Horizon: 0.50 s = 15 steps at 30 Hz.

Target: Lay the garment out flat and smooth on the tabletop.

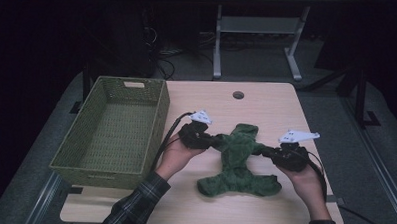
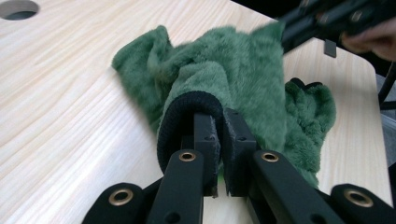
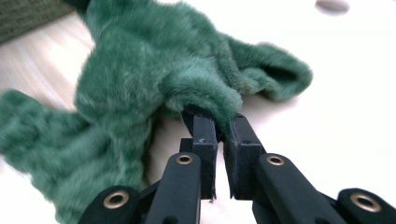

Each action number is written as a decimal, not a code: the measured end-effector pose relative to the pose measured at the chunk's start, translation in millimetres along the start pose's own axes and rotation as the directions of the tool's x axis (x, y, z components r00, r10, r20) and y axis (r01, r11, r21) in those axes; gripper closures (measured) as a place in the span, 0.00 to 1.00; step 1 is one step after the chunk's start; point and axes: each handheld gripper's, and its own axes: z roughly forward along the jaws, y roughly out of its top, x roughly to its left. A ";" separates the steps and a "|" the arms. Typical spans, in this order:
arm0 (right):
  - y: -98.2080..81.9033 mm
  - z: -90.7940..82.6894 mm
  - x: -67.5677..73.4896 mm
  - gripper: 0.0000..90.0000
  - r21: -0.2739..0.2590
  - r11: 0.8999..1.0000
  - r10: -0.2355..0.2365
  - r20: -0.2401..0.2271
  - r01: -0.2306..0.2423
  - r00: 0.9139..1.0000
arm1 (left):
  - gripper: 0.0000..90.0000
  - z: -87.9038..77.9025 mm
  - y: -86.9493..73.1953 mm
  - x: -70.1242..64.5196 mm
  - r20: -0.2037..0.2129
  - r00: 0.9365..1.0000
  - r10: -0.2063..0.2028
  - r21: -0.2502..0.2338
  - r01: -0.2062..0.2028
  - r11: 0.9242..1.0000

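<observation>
A green fuzzy cloth lies crumpled on the light wooden table, spread toward the front edge. My left gripper is at its left side, shut on a black-trimmed hem of the cloth; in the left gripper view the jaws pinch that hem. My right gripper is at the cloth's right side. In the right gripper view its jaws are shut on a fold of the green cloth. The right gripper also crosses the top right of the left gripper view.
A green woven basket stands on the table's left part, close beside my left hand. A round cable hole sits near the table's far edge. Bare tabletop lies behind the cloth. Dark floor and a desk frame are beyond.
</observation>
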 end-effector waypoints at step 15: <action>7.1 42.8 -3.4 0.93 0.108 0.993 -0.034 -0.076 0.042 0.997 | 0.95 16.2 -51.0 8.0 -0.132 0.988 -0.083 0.191 0.107 0.976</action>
